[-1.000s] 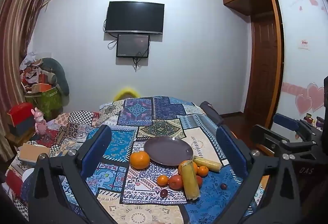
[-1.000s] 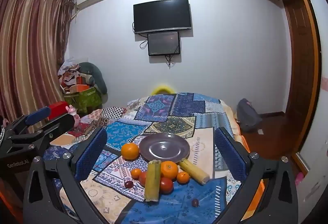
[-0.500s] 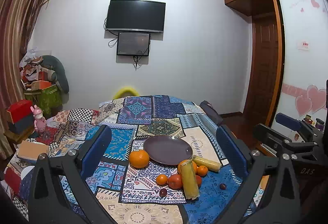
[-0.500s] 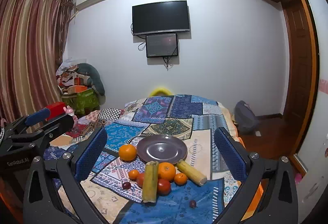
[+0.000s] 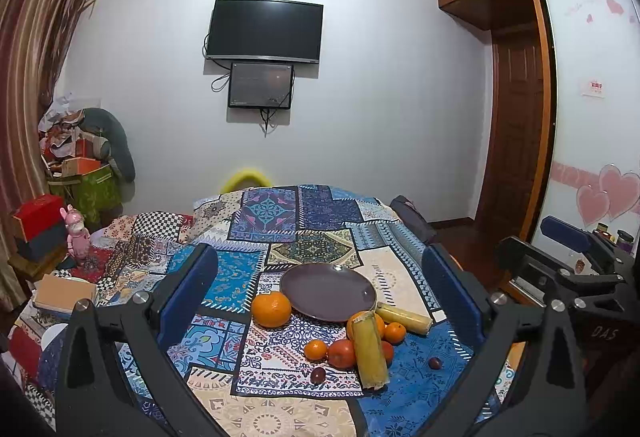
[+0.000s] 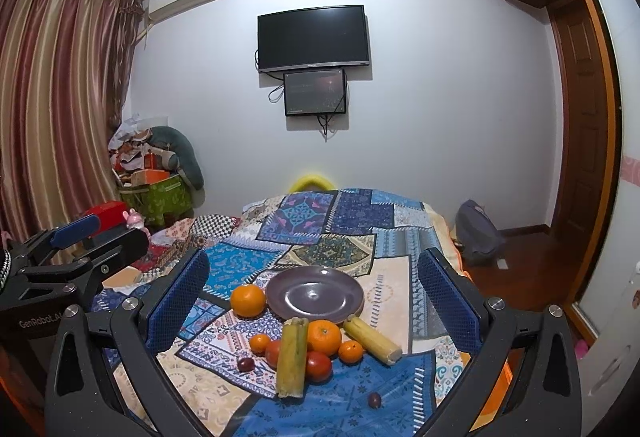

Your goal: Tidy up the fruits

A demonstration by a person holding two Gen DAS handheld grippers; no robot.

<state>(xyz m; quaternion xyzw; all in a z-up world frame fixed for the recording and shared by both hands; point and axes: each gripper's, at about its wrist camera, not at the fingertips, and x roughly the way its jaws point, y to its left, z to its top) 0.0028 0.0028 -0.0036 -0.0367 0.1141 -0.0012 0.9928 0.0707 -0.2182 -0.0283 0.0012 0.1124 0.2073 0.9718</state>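
Both grippers (image 5: 320,277) (image 6: 312,277) gape empty above scattered oranges (image 6: 248,300) beside a bare purple plate (image 6: 316,293).

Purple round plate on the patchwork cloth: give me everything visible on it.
The purple round plate is shallow and glossy, with a raised rim and a faint inner ring, and looks like glazed ceramic or plastic. It lies flat and empty on the patchwork cloth, behind the pile of fruit. The large orange sits at its left edge, touching or nearly so. One yellow-green stalk piece ends at its front right rim. Neither gripper touches it; both are open.
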